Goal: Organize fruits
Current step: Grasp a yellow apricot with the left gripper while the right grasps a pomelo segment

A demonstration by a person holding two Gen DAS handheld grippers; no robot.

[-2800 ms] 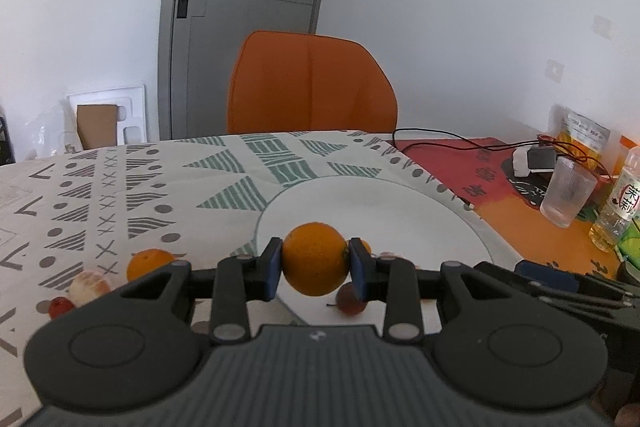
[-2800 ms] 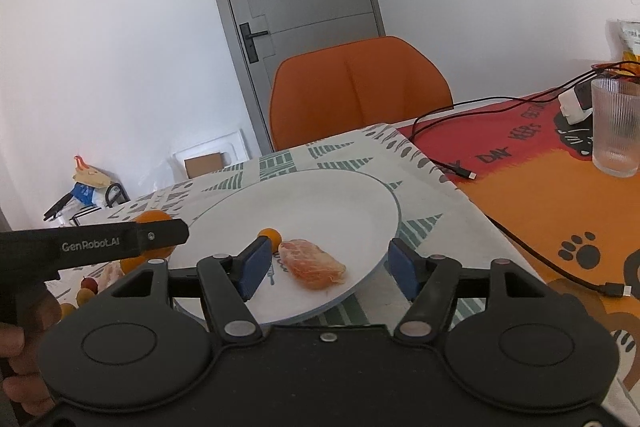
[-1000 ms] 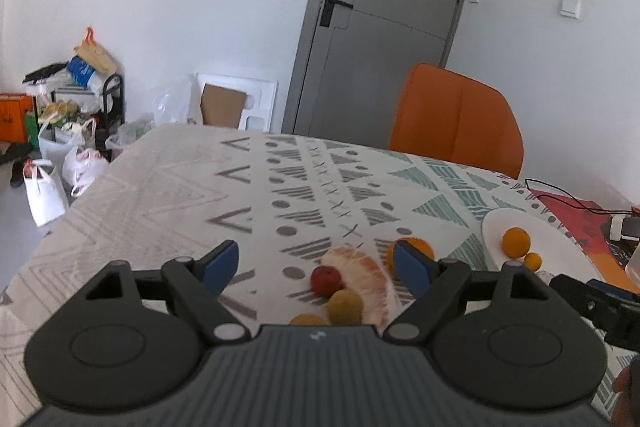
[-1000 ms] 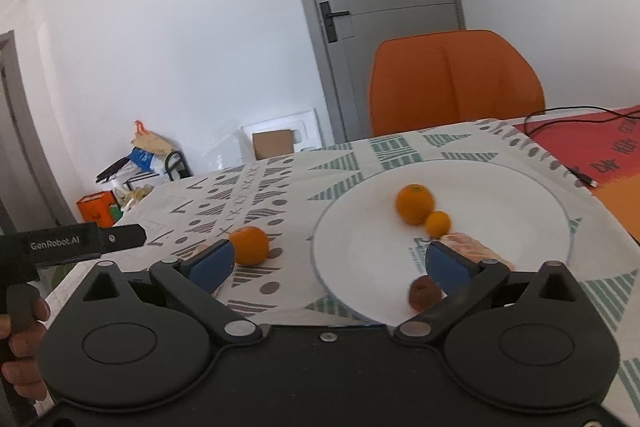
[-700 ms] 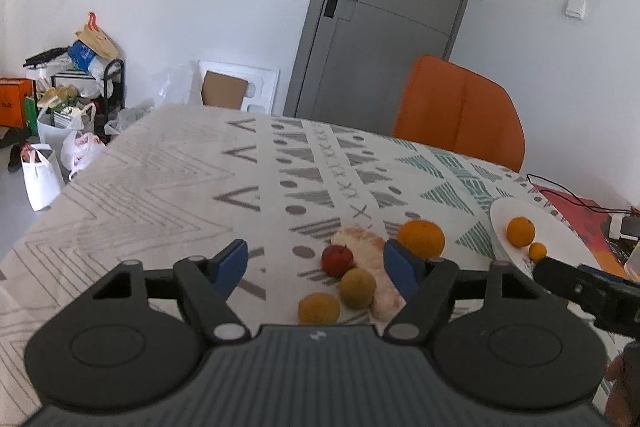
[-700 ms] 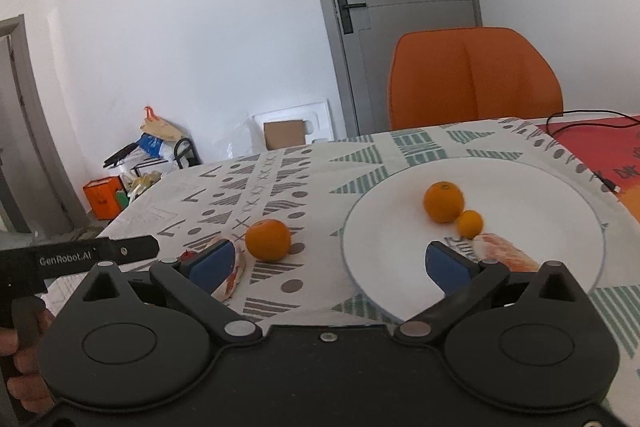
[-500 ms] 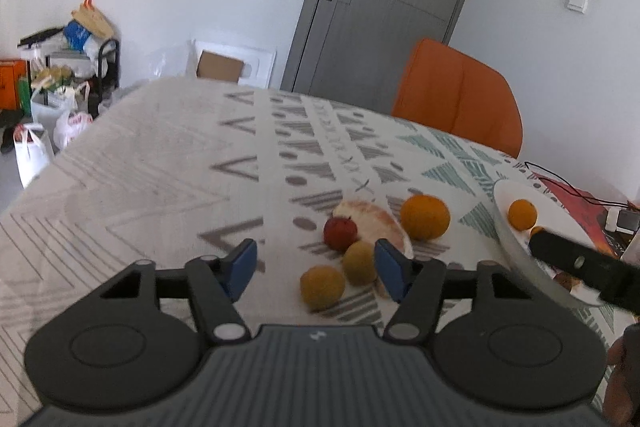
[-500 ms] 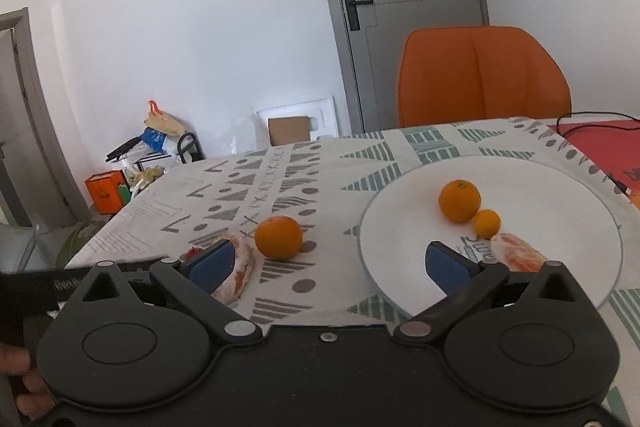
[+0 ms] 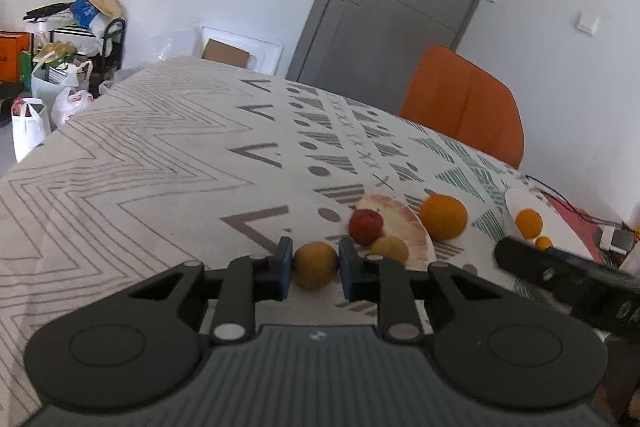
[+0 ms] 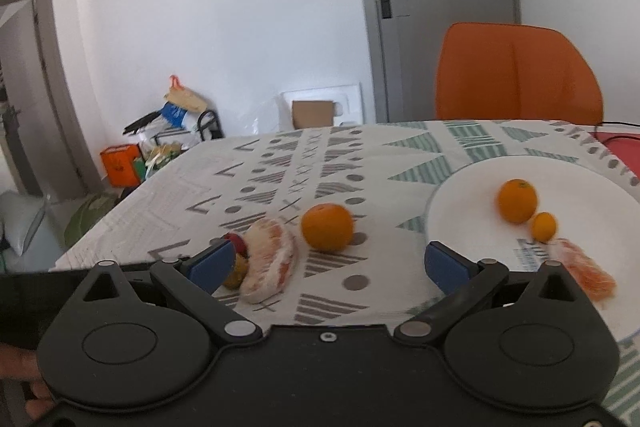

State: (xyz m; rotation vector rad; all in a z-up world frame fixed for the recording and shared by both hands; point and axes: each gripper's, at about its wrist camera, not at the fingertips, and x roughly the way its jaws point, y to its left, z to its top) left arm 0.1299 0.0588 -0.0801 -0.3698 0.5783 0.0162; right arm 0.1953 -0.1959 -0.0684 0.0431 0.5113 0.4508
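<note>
White desk cloth (image 9: 168, 163) patterned with grey zigzags and green triangles. Yellow fruit (image 9: 315, 265) between blue-padded fingers (image 9: 285, 267); orange chair (image 9: 464, 107) behind.

Patterned tablecloth (image 9: 160, 163) lies bare leftward; red fruit (image 9: 365, 225), peeled segment (image 9: 404, 223) and orange (image 9: 443, 211) crowd rightward.

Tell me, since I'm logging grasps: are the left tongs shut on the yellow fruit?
Shut on it: the left tongs have both blue pads against the yellow fruit.

Matt patterned cloth tablecloth (image 9: 168, 163), glossy white plate (image 10: 592, 187), matt black plastic claw (image 9: 314, 264).
</note>
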